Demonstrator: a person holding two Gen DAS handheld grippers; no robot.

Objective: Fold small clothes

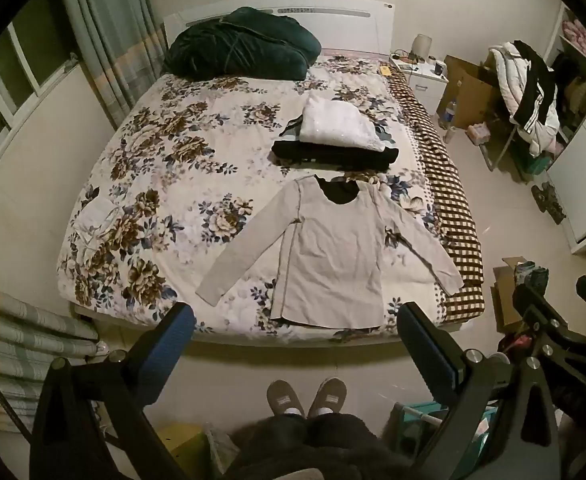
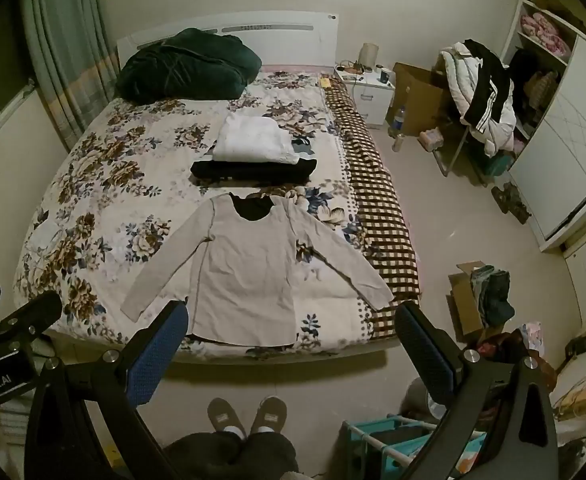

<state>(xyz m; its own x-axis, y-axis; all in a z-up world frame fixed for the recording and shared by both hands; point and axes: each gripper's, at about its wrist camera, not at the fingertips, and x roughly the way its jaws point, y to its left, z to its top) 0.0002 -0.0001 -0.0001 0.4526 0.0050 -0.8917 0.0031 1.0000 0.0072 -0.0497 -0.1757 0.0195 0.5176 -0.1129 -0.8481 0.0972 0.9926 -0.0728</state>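
Observation:
A beige long-sleeved shirt [image 1: 329, 256] lies flat on the floral bed [image 1: 165, 184], sleeves spread, neck toward the headboard; it also shows in the right wrist view [image 2: 249, 268]. Behind it sits a stack of folded clothes, white [image 1: 339, 126] on black [image 1: 333, 156], also in the right wrist view [image 2: 253, 140]. My left gripper [image 1: 297, 320] is open and empty, held above the floor at the foot of the bed. My right gripper [image 2: 293, 320] is open and empty beside it, near the shirt's hem.
A dark green blanket [image 1: 241, 46] lies by the headboard. A nightstand [image 2: 367, 88], cardboard boxes [image 2: 469, 300] and a chair piled with jackets [image 2: 481, 92] stand right of the bed. A wardrobe [image 2: 565, 160] is at far right. My slippered feet [image 2: 249, 410] stand below.

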